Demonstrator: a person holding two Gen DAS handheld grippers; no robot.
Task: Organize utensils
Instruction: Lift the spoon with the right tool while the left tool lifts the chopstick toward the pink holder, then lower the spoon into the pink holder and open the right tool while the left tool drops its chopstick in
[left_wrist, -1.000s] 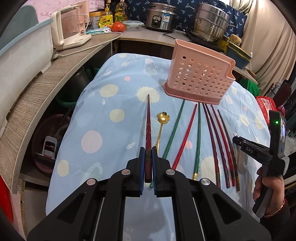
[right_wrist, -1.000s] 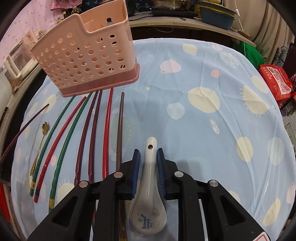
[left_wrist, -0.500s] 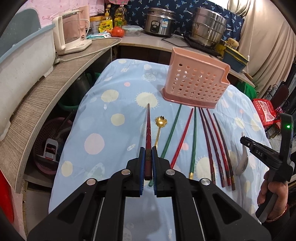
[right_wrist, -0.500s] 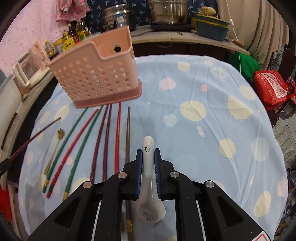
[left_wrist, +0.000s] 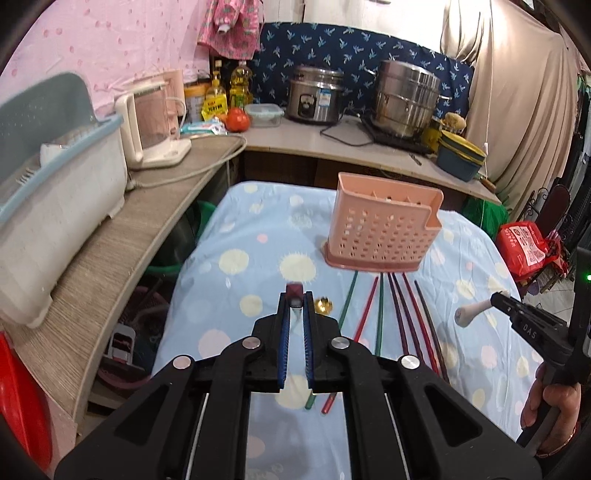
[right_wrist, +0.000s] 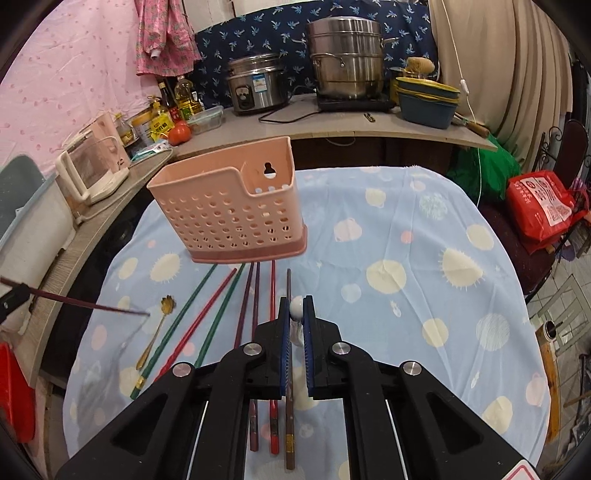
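Observation:
My left gripper (left_wrist: 294, 301) is shut on a dark red chopstick (left_wrist: 294, 290), held in the air and pointing forward; from the right wrist view the chopstick (right_wrist: 85, 305) sticks out level at the left. My right gripper (right_wrist: 296, 308) is shut on a white ceramic spoon (right_wrist: 296, 307), lifted above the table; its handle (left_wrist: 474, 312) shows in the left wrist view. A pink perforated utensil holder (left_wrist: 384, 230) (right_wrist: 229, 218) stands on the blue dotted tablecloth (left_wrist: 258, 266). Several red, green and dark chopsticks (left_wrist: 400, 314) (right_wrist: 255, 299) and a gold spoon (right_wrist: 162, 325) lie in front of it.
A wooden counter (left_wrist: 110, 251) runs along the left with a dish rack (left_wrist: 55, 192) and kettle (left_wrist: 155, 122). Rice cooker (left_wrist: 314, 96), steel pot (left_wrist: 406, 99) and stacked bowls (left_wrist: 460, 155) stand on the back counter. A red bag (right_wrist: 543, 206) sits at the right.
Both grippers have risen and tilted up. The chopstick now points straight ahead and the spoon is lifted off the table; the view shows the back counter and wall.

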